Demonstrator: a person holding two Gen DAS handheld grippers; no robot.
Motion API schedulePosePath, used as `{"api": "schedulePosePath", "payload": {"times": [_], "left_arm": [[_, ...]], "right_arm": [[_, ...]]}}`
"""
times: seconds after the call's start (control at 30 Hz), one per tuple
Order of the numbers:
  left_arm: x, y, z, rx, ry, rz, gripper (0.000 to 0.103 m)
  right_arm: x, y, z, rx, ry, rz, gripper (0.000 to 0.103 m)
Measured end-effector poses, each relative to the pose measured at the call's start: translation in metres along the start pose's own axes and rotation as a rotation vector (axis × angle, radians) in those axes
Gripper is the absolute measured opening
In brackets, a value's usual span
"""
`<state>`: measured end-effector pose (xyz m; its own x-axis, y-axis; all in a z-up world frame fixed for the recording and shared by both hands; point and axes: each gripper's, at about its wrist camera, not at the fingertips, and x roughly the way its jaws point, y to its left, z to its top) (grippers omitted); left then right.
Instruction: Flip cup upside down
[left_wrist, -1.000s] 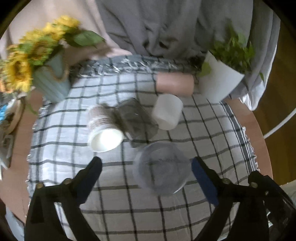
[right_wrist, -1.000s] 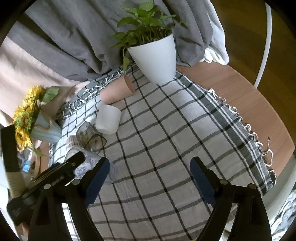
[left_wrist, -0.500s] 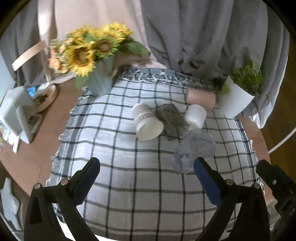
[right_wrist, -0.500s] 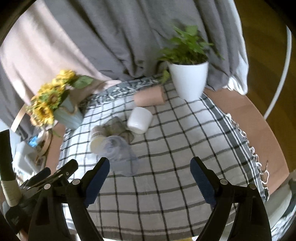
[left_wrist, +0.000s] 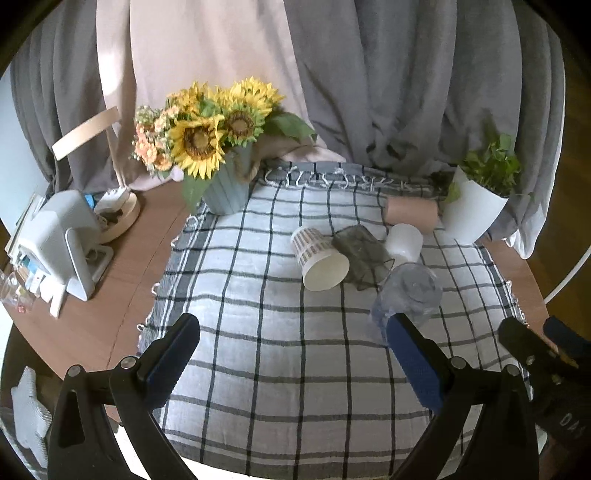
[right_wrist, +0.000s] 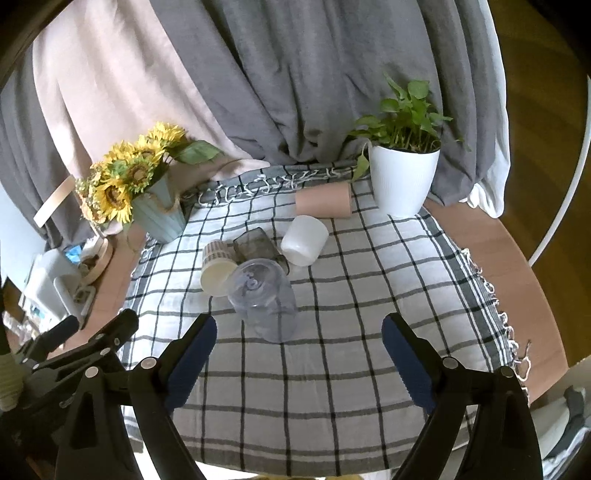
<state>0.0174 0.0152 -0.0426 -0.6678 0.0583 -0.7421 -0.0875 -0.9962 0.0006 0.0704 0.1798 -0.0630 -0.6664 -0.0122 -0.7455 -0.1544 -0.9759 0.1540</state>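
A clear plastic cup (left_wrist: 410, 295) stands upside down on the checked cloth; it also shows in the right wrist view (right_wrist: 264, 295). Beside it lie a striped paper cup (left_wrist: 319, 258) on its side, a dark smoky cup (left_wrist: 360, 254) on its side, a white cup (left_wrist: 404, 243) standing upside down and a pink cup (left_wrist: 412, 213) on its side. My left gripper (left_wrist: 295, 339) is open and empty, held back above the cloth's near part. My right gripper (right_wrist: 299, 339) is open and empty, just short of the clear cup.
A sunflower vase (left_wrist: 225, 184) stands at the back left and a white plant pot (left_wrist: 472, 210) at the back right. A white device (left_wrist: 62, 236) and a round tray (left_wrist: 118, 218) sit on the bare wood at the left. Grey curtains hang behind the round table (right_wrist: 517, 258).
Both grippers have pulled back and up from the cups, so the whole table now shows. The clear cup stays upside down on the cloth, apart from both grippers.
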Motion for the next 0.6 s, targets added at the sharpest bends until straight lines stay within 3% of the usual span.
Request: {"api": "schedulePosePath", "payload": {"times": [0.6], "left_arm": [[-0.011, 0.007, 0.010, 0.026, -0.067, 0.002, 0.103]], "right_arm": [[-0.004, 0.010, -0.001, 0.023, -0.030, 0.007, 0.091]]}}
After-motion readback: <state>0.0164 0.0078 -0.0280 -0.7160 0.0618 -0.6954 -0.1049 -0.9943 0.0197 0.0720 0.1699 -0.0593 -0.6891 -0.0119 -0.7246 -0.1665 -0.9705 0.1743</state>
